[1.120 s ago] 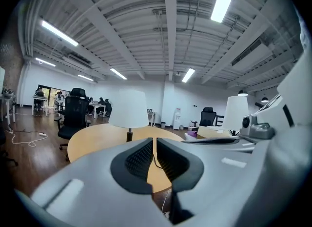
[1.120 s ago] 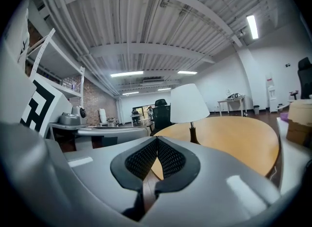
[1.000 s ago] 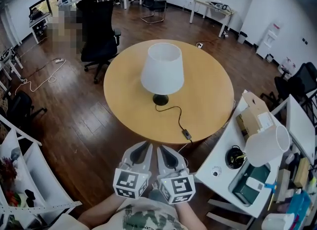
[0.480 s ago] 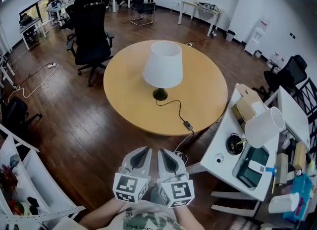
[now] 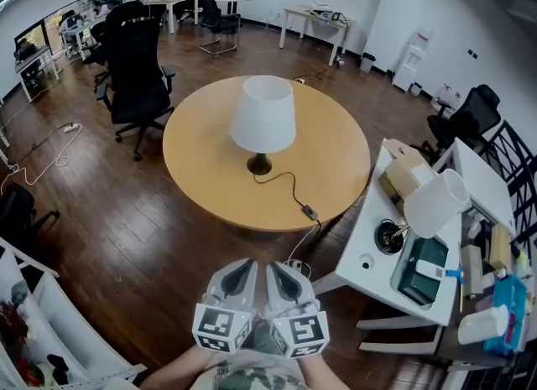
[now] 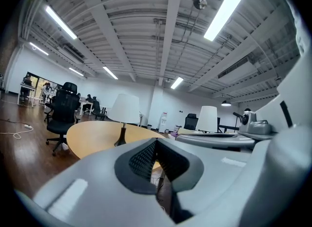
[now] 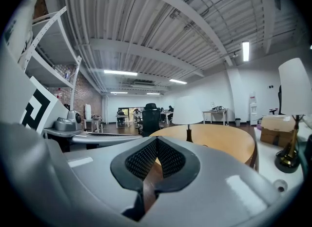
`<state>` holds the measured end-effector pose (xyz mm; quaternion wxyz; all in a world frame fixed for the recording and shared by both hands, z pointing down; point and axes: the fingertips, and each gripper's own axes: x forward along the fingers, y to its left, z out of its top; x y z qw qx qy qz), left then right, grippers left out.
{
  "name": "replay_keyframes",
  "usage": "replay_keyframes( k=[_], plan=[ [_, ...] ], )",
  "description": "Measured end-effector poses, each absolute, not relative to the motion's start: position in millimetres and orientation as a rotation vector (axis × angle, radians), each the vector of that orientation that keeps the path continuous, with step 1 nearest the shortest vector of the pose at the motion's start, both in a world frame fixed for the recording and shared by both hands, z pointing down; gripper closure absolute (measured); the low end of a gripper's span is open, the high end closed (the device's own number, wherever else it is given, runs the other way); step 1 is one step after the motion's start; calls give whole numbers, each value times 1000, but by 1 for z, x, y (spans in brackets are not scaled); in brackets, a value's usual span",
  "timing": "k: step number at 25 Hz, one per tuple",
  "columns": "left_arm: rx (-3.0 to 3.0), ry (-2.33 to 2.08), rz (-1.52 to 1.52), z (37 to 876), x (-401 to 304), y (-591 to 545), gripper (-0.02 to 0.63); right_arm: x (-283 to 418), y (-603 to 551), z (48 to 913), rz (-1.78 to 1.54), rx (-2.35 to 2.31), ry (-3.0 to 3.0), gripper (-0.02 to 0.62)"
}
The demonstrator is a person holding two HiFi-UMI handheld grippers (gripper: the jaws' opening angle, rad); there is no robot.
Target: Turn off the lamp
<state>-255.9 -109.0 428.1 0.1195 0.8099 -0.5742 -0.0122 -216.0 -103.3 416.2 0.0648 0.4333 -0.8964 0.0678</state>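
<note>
The lamp (image 5: 263, 115) has a white shade and a dark base (image 5: 258, 164) and stands near the middle of the round wooden table (image 5: 201, 179). Its black cord runs toward me to an inline switch (image 5: 309, 211) near the table's front edge. My left gripper (image 5: 243, 266) and right gripper (image 5: 281, 267) hover side by side over the floor, short of the table. Both are shut with nothing between the jaws. In the left gripper view the lamp (image 6: 125, 109) stands ahead beyond the left gripper (image 6: 156, 142). In the right gripper view the lamp (image 7: 187, 110) stands beyond the right gripper (image 7: 157, 141).
A black office chair (image 5: 134, 70) stands left of the table. A white side desk (image 5: 369, 246) at my right carries a second white-shaded lamp (image 5: 435, 204), a cardboard box (image 5: 403, 174) and clutter. White shelving (image 5: 33, 296) is at lower left. The cord drops to the floor (image 5: 298, 256).
The view has drifted back and rightward, so the table and lamp sit a little farther off and more to the left. Both grippers stay shut, side by side.
</note>
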Motion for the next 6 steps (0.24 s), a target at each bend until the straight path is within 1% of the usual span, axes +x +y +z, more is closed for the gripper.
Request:
replay_keyframes(
  k=[6],
  plan=[
    [2350, -1655, -34, 437, -254, -102, 606, -209, -91, 425, 214, 1322, -2682, 595]
  ],
)
